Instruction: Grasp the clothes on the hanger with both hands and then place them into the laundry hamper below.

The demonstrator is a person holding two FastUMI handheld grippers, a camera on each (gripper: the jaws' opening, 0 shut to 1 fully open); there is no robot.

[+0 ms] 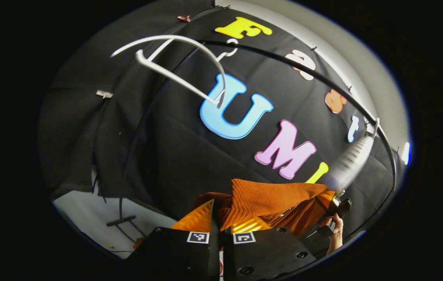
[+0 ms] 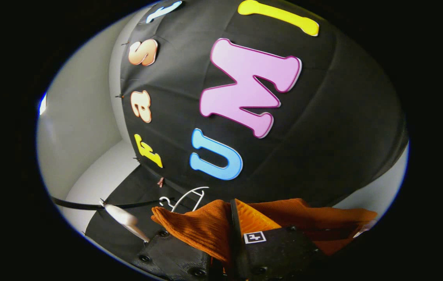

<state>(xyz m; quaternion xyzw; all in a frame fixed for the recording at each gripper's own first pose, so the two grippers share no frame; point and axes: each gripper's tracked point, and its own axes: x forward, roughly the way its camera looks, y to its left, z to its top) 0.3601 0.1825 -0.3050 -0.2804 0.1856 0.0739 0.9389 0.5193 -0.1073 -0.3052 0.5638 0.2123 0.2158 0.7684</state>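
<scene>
**2 grippers, 1 orange garment, 1 bare hanger**

1 orange ribbed garment [image 1: 268, 199]: off the hanger, bunched and stretched between the 2 grippers in front of the black cloth wall. In the right gripper view the same garment [image 2: 206, 230] drapes over the near finger and trails away to the right.

1 left gripper [image 1: 221, 234]: both fingers closed together with a fold of the garment pinched between them.

1 right gripper [image 2: 231, 234]: fingers drawn close, gripping the cloth, which spills over the left finger. In the left gripper view this gripper [image 1: 333, 218] shows farther off at the garment's far end, with the person's hand [image 1: 336, 234] behind it; how its jaws stand cannot be told from there.

1 white hanger [image 1: 174, 66]: bare, hooked on the black rail [image 1: 323, 78], well above the garment. In the right gripper view the hanger [image 2: 184, 199] sits small, just beyond the garment's upper edge.

1 black rail stand foot [image 1: 122, 220]: resting on the pale floor at lower left.
</scene>
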